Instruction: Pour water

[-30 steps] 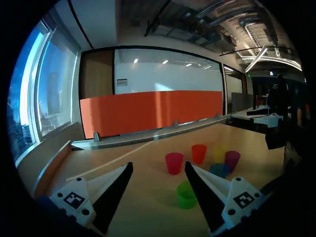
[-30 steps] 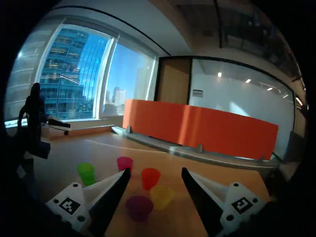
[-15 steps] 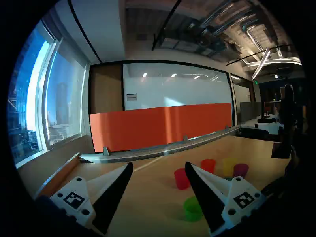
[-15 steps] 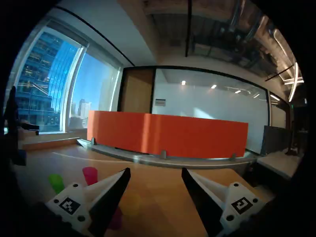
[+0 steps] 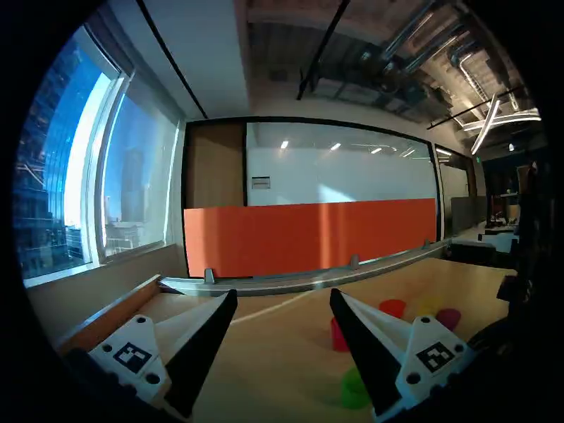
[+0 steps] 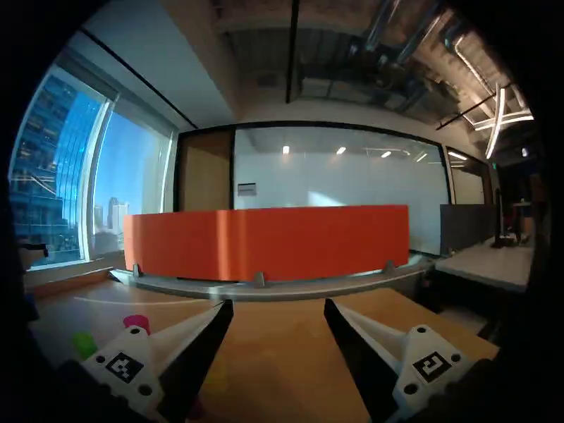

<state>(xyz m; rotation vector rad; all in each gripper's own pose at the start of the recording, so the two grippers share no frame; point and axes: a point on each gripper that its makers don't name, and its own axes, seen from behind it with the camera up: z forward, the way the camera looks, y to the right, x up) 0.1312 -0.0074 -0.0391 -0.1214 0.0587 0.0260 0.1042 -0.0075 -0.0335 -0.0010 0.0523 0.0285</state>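
Several small coloured cups stand on the wooden table [image 5: 282, 366]. In the left gripper view a pink cup [image 5: 338, 335] is half hidden behind my right finger, with a red cup [image 5: 392, 307], a yellow cup [image 5: 425, 306] and a purple cup [image 5: 448, 318] beyond it, and a green cup [image 5: 352, 388] lowest. My left gripper [image 5: 282, 292] is open and holds nothing. In the right gripper view a pink cup [image 6: 136, 323] and a green cup [image 6: 84, 344] sit low at the left. My right gripper [image 6: 277, 303] is open, above bare tabletop [image 6: 282, 359].
An orange partition [image 5: 310, 236] with a metal rail [image 5: 296, 282] runs along the table's far edge. Tall windows [image 5: 77, 190] are on the left. Another desk [image 6: 486, 261] stands to the right. A dark shape [image 5: 522, 282] sits at the right edge of the left gripper view.
Both views have tilted upward, so the cups have slid down toward the bottom. The right gripper has also swung right, carrying the cups to its lower left. Both grippers stayed open.
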